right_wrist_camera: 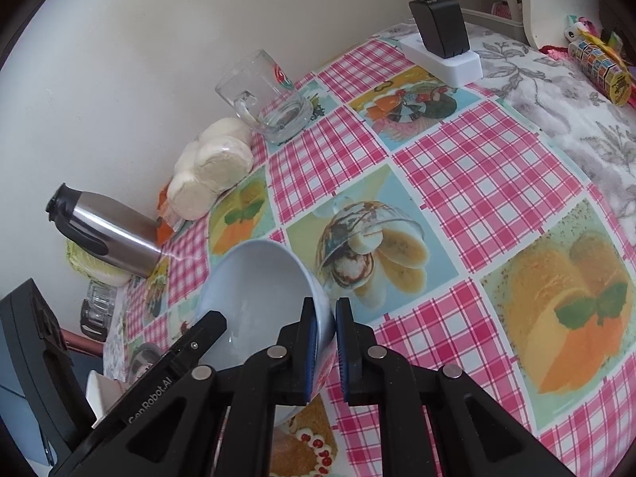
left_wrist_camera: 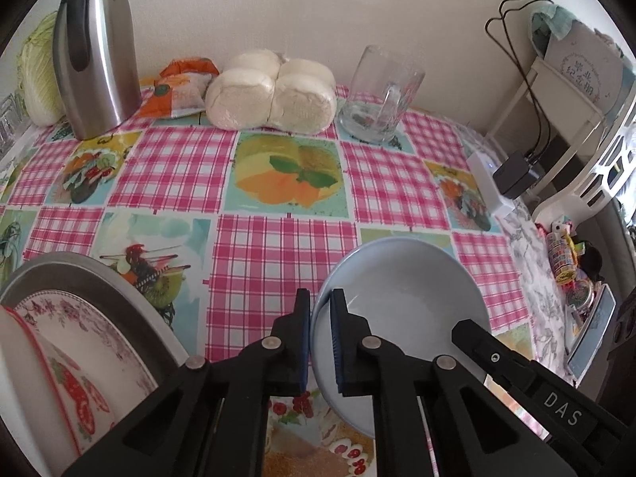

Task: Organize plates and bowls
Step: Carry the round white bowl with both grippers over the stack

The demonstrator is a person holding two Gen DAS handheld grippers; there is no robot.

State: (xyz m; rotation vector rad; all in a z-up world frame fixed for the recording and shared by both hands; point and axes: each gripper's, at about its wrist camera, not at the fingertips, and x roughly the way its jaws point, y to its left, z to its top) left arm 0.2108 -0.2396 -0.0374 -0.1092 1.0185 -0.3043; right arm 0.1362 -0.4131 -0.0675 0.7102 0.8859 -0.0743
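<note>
Tabletop point(left_wrist_camera: 278, 254) w/ pink checked cloth ran back to the wall. Steel jug point(left_wrist_camera: 95, 51) stood at rear left, wrapped buns point(left_wrist_camera: 270, 95) beside it, glass mug point(left_wrist_camera: 381, 95) to their right, charger point(right_wrist_camera: 439, 26) on a white power strip far right. At near left a floral plate point(left_wrist_camera: 91, 342) sat in a metal pan point(left_wrist_camera: 99, 278). Pale blue bowl point(left_wrist_camera: 401, 294) was tilted, near the front tabletop edge, held betw both grippers. Left gripper point(left_wrist_camera: 320, 342) was clamped on the bowl's left rim, one pad inside, one outside. Right gripper point(right_wrist_camera: 326, 351) was clamped on the opposite rim, same way.
</note>
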